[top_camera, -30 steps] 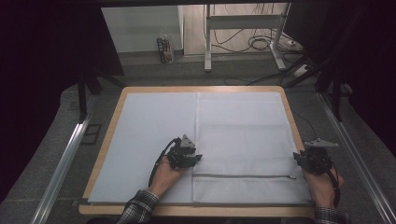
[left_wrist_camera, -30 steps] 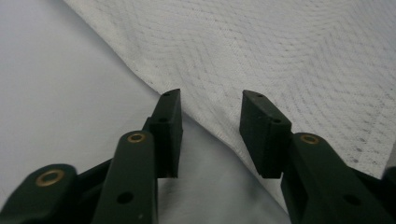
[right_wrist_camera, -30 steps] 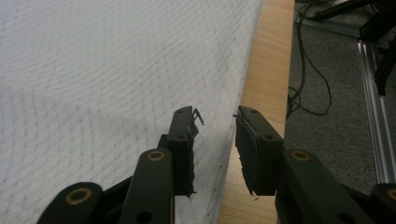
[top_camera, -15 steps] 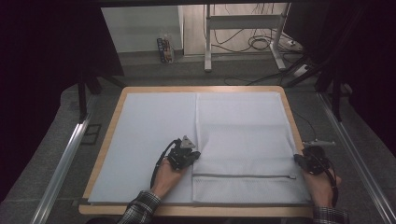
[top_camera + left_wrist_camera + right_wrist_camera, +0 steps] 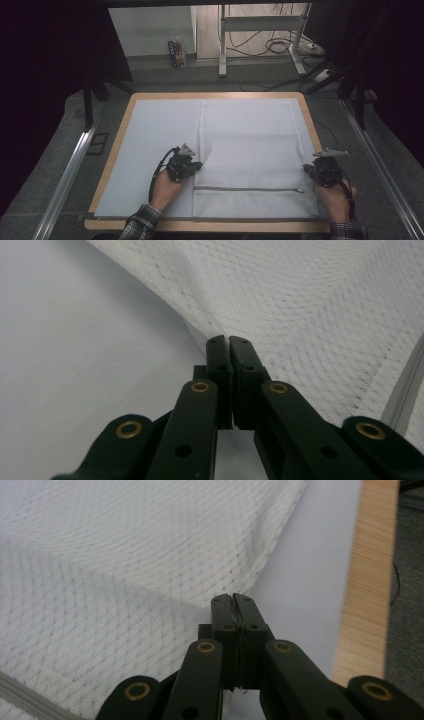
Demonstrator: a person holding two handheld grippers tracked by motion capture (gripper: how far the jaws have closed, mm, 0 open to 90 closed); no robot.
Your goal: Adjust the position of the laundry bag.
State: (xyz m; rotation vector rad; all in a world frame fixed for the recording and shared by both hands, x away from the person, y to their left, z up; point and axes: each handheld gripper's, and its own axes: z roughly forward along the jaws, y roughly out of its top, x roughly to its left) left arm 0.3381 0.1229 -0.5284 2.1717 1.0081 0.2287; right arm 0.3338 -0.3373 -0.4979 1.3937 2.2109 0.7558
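Observation:
A white mesh bag (image 5: 250, 145) lies flat on the right half of a white mat (image 5: 155, 135). Its grey zipper (image 5: 250, 189) runs across near the front edge. My left gripper (image 5: 197, 166) is shut on the bag's left edge. In the left gripper view the jaws (image 5: 229, 340) meet on the mesh (image 5: 325, 315), which rises into a small fold at their tips. My right gripper (image 5: 307, 170) is shut on the bag's right edge. In the right gripper view the gripper (image 5: 234, 597) pinches the mesh (image 5: 125, 555), which is lifted slightly there.
The mat covers a wooden table (image 5: 311, 120), whose bare rim (image 5: 370, 580) runs close beside the right gripper. Metal rails (image 5: 70, 165) flank the table. A desk frame and cables (image 5: 272, 45) stand on the floor beyond.
Both grippers have shifted a little to the left, and the bag's edges seem to have moved with them. Both stay shut.

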